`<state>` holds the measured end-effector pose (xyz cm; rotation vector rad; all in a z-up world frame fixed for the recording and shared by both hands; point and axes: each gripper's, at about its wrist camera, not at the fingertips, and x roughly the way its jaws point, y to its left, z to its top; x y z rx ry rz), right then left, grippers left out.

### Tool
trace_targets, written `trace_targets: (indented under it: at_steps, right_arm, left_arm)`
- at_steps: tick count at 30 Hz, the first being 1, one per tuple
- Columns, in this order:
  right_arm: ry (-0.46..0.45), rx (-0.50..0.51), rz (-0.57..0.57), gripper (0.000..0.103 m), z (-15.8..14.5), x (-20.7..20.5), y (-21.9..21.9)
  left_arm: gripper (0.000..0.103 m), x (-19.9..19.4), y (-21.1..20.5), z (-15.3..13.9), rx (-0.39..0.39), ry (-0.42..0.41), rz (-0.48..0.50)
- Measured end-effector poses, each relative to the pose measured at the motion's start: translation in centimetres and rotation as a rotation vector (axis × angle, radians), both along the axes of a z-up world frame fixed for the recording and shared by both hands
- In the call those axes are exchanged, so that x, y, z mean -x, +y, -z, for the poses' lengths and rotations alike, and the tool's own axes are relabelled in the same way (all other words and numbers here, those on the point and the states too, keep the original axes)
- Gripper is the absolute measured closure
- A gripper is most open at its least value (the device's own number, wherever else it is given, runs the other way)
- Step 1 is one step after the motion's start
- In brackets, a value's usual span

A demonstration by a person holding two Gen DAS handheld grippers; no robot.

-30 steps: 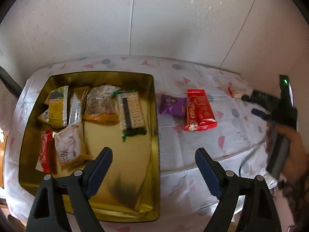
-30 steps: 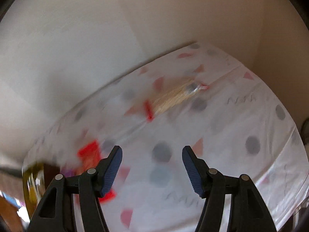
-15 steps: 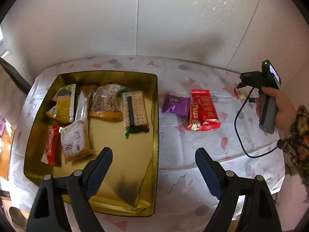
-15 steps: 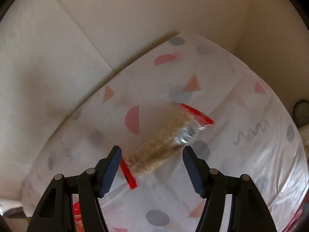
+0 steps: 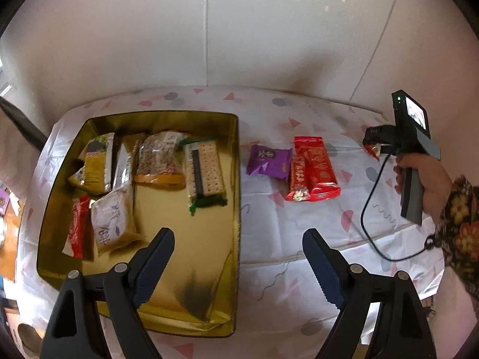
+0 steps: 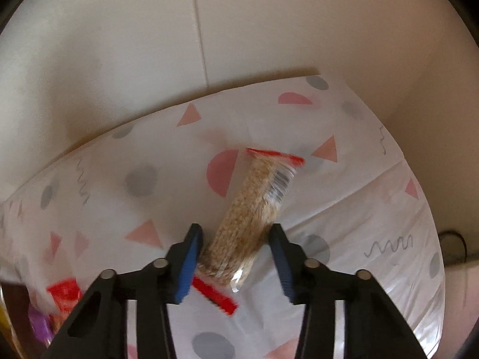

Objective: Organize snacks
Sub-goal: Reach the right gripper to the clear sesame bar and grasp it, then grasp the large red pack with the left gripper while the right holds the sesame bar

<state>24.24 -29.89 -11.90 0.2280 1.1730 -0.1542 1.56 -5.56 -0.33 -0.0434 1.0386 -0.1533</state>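
Snacks: one gold tray [image 5: 233, 179] holds six packets on the patterned tablecloth [image 5: 299, 239]. Beside it lie two red packets [image 5: 312, 169] and one purple packet [image 5: 269, 161]. One clear-wrapped grain bar [image 6: 251, 209] lies between the spread fingers of the right gripper [image 6: 236, 239], not clamped. The left gripper [image 5: 238, 266] hangs open, empty, over the tray's edge.

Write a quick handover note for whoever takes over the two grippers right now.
Left gripper: open, empty, above the gold tin's near right edge.
Right gripper: open, straddling the clear-wrapped grain bar on the tablecloth, not yet closed.
Done: several snacks, including the cracker pack, lie in the tin.
Left: the grain bar, purple packet and red packets.
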Motion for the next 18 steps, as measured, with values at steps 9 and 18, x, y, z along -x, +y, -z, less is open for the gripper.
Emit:
trace_targets:
  at_steps: [9, 18]
  right_arm:
    - [-0.088, -0.169, -0.027, 0.067, -0.4, 6.2, -2.3]
    - [-0.12, -0.236, -0.025, 0.071, 0.7, 8.4, -4.1]
  left_arm:
    - [0.015, -1.5, -3.3, 0.2, 0.031, 0.013, 0.064]
    - [0.015, -5.0, -8.6, 2.3, 0.046, 0.07, 0.104]
